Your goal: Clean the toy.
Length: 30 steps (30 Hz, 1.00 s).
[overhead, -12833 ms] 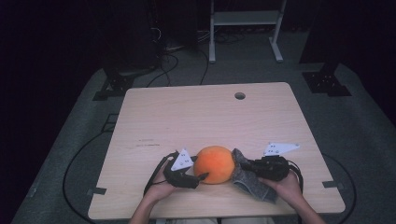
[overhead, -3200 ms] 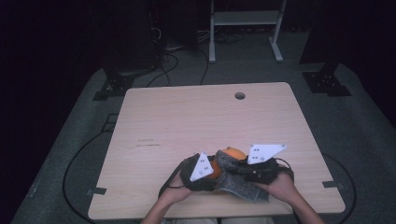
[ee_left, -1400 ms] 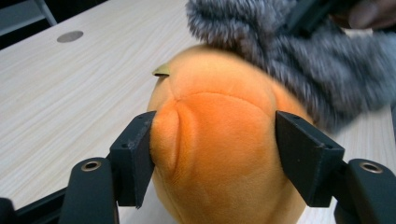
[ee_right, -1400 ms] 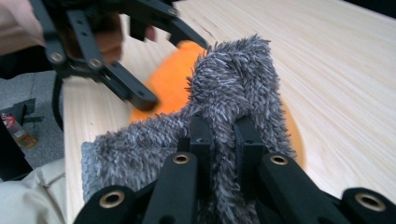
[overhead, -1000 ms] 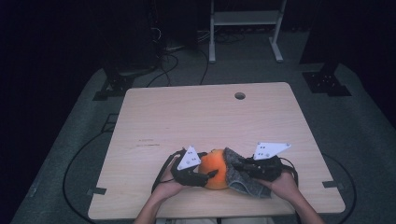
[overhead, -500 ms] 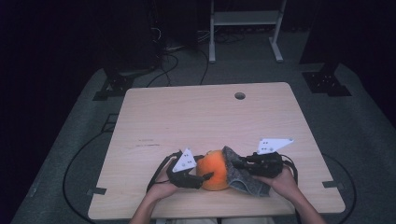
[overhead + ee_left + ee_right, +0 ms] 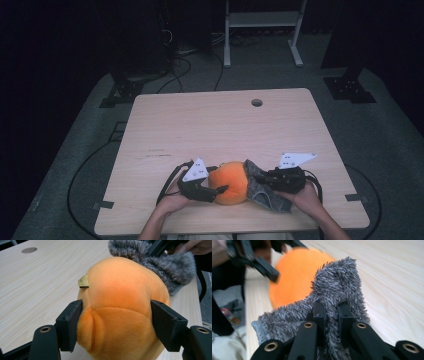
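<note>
A round orange plush ball (image 7: 231, 182) rests near the table's front edge. My left gripper (image 7: 218, 192) comes at it from the left and is shut on it. In the left gripper view the pads (image 7: 71, 322) press into both sides of the plush (image 7: 120, 302), which carries a small tan tag. A grey fuzzy cloth (image 7: 264, 192) drapes against the ball's right side. My right gripper (image 7: 261, 183) is shut on a fold of it. In the right gripper view the jaws (image 7: 331, 307) pinch the cloth (image 7: 337, 287), with the orange ball (image 7: 294, 272) behind.
The light wooden table (image 7: 200, 130) has a round cable hole (image 7: 257, 102) near its far edge. Both hands sit close to the front edge. Black cables (image 7: 167, 185) trail from the grippers. A white frame (image 7: 260, 30) stands on the dark floor beyond the table.
A few seconds ago the hands were closer together, with the cloth covering more of the ball. Over the last second the right gripper has sunk slightly with the cloth. The left has stayed put.
</note>
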{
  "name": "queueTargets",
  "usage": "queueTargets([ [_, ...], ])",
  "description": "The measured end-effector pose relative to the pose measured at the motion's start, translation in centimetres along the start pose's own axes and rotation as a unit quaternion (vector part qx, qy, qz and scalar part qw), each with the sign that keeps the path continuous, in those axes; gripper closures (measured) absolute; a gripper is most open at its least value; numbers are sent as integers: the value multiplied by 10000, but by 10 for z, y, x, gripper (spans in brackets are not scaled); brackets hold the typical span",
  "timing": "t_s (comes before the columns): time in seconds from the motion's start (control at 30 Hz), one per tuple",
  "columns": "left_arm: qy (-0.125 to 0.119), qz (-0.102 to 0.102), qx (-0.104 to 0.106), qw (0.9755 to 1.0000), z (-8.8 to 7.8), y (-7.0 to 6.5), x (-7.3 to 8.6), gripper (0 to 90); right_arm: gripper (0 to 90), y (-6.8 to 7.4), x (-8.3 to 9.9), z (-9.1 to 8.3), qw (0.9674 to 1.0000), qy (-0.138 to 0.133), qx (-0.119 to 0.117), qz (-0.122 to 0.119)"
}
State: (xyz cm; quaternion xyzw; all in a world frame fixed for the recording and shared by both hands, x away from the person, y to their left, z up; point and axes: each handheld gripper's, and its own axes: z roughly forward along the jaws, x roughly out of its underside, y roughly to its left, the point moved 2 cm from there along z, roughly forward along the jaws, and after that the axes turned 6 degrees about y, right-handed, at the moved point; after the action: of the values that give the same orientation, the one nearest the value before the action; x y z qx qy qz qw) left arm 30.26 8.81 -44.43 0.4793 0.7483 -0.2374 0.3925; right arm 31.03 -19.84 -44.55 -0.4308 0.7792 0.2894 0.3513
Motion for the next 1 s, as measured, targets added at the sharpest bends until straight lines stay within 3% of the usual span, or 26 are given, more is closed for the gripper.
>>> queueTargets([
  [0.17,-17,22,27,10000,-2,0,3,300,799,-12,18,-3,9989,354,183,253],
  [0.3,-8,73,42,10000,-3,-1,5,300,798,-8,13,-8,9997,49,-1,240],
  [0.5,-2,112,102,9999,-6,0,10,295,798,0,-2,-4,9996,-173,-196,117],
  [0.57,-22,111,113,9999,-7,-1,11,296,799,-3,0,-2,9993,-161,-223,243],
  [0.63,-25,182,111,9998,-6,-2,10,296,798,-9,7,1,9991,6,-98,423],
  [0.73,-49,262,116,9996,-6,-5,9,287,799,-18,20,2,9967,188,-110,778],
  [0.8,-51,310,110,9994,-5,-7,8,279,800,-18,21,-3,9965,94,-165,815],
  [1.0,-33,383,106,9992,-4,-10,6,275,799,0,-6,-14,9967,-412,-544,443],
])
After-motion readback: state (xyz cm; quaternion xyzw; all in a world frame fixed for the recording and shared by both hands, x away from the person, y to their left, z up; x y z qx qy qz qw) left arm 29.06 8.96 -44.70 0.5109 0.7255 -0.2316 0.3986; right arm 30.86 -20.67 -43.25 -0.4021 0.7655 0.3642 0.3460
